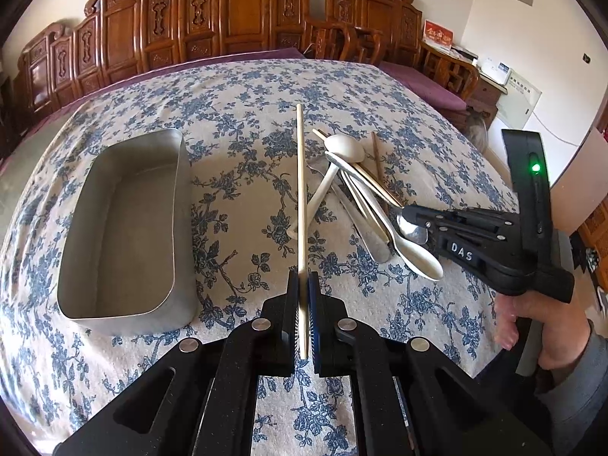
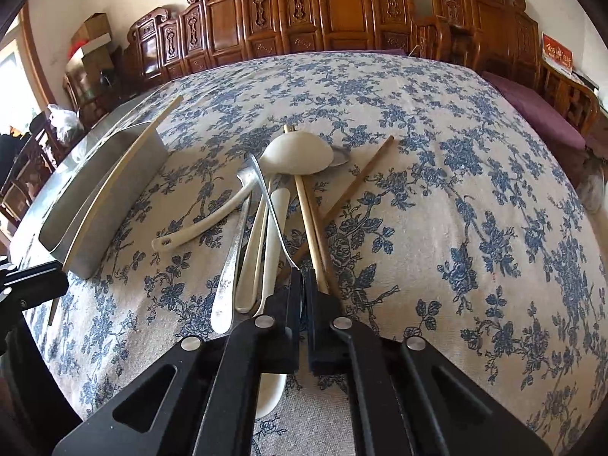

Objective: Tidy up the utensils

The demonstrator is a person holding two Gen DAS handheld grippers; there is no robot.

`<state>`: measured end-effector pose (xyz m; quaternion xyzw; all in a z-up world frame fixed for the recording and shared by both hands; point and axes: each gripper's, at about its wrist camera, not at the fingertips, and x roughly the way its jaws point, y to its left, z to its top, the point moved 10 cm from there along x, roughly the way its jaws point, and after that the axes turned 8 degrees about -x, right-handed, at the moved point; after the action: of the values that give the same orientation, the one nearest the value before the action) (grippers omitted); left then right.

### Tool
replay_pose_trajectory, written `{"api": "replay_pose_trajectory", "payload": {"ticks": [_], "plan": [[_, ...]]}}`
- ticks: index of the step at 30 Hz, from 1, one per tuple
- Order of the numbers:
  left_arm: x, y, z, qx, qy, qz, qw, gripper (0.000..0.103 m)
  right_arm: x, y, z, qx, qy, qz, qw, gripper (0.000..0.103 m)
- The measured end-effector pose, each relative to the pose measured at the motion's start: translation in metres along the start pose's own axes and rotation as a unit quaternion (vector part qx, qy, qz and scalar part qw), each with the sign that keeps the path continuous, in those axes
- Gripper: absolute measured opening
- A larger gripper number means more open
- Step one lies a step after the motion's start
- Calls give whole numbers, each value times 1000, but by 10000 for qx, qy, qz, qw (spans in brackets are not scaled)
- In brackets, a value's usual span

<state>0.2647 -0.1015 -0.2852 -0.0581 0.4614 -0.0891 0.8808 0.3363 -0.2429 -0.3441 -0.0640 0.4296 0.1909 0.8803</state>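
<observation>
Chopstick (image 1: 301, 205) clamped between the left gripper's (image 1: 303, 285) fingers (image 1: 292, 304), shaft running toward 12 o'clock past the tips. Utensil pile (image 1: 361, 197) of spoons and chopsticks lies at 1 o'clock from it on the floral-clothed surface (image 1: 243, 87). Right gripper's (image 2: 303, 281) fingers (image 2: 294, 304) are pressed together at the pile's near end; the metal spoon handle (image 2: 271, 205) runs into them, grip appears made. Metal tray (image 1: 182, 205) sits at 9 o'clock, apart from the pile.
</observation>
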Motion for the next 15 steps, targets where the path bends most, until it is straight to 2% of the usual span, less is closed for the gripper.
{"api": "replay_pose_trajectory", "payload": {"ticks": [8,15], "plan": [[-8,6,6,-43,-74,53,9999,4,-22,-10,10,274,-356,77,9990,3],[-29,32,19,-91,-230,124,9996,4,-36,3,15,189,-501,101,9985,3]]}}
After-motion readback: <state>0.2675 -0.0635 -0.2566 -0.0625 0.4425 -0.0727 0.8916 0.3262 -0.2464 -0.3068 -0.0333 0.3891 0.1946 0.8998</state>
